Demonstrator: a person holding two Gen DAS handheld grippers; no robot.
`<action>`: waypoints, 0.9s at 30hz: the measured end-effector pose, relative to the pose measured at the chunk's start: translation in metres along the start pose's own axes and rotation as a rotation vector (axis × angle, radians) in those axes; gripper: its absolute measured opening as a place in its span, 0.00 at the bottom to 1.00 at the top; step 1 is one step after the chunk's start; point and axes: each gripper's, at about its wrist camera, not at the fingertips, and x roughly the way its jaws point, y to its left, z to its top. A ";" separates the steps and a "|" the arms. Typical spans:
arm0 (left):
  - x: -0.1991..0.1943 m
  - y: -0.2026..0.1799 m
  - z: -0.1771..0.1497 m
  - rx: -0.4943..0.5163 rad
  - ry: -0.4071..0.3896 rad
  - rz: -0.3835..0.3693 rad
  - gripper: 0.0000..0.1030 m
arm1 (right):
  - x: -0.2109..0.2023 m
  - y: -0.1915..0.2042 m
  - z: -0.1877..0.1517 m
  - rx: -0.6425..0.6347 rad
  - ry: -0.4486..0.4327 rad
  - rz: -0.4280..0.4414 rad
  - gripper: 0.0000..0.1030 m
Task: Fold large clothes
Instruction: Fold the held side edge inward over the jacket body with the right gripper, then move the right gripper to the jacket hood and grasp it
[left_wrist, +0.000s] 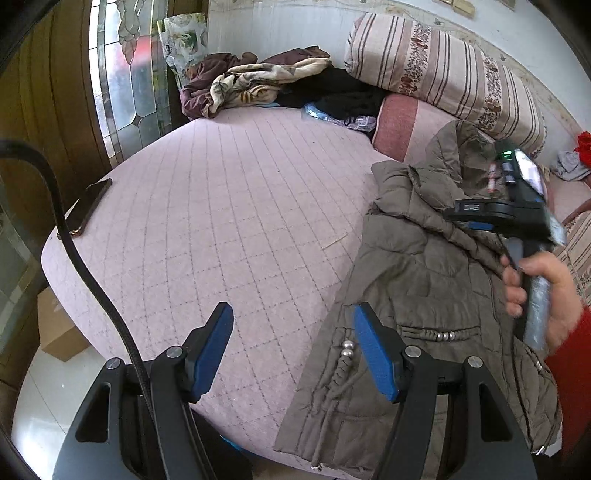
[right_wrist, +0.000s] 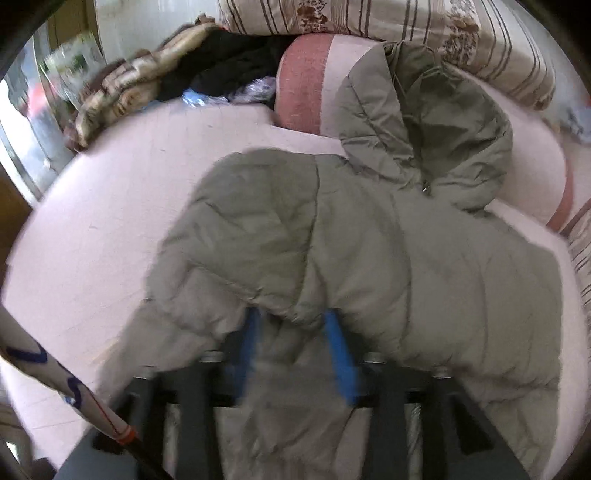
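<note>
Bed (left_wrist: 229, 192), covered in pink quilted cloth, fills the centre of both views and serves as the folding surface. Striped bolster (left_wrist: 443, 70), upper right of the left wrist view, with a heap of other clothes (left_wrist: 258, 85) at upper centre, both well clear of the work. Padded olive jacket (right_wrist: 332, 240), the task's garment, lies spread across the right half of the bed, hood (right_wrist: 424, 122) toward the bolster; no fold is evident yet. Right gripper (right_wrist: 295, 332), lower centre of its own view, jaws part-spread with a ridge of jacket cloth between the blue pads; blur hides whether they press it. Left gripper (left_wrist: 295, 332), lower centre, spread and empty, one pad over the jacket's edge, probably ready to pin or take the hem
</note>
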 end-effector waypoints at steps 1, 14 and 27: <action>-0.001 -0.003 -0.001 0.005 0.003 -0.003 0.65 | -0.008 0.000 -0.006 0.001 -0.007 0.011 0.54; -0.022 -0.048 -0.019 0.133 0.010 -0.028 0.65 | -0.114 -0.071 -0.161 0.177 0.002 0.020 0.60; -0.039 -0.084 -0.041 0.263 0.009 -0.010 0.65 | -0.176 -0.138 -0.247 0.367 -0.041 -0.056 0.67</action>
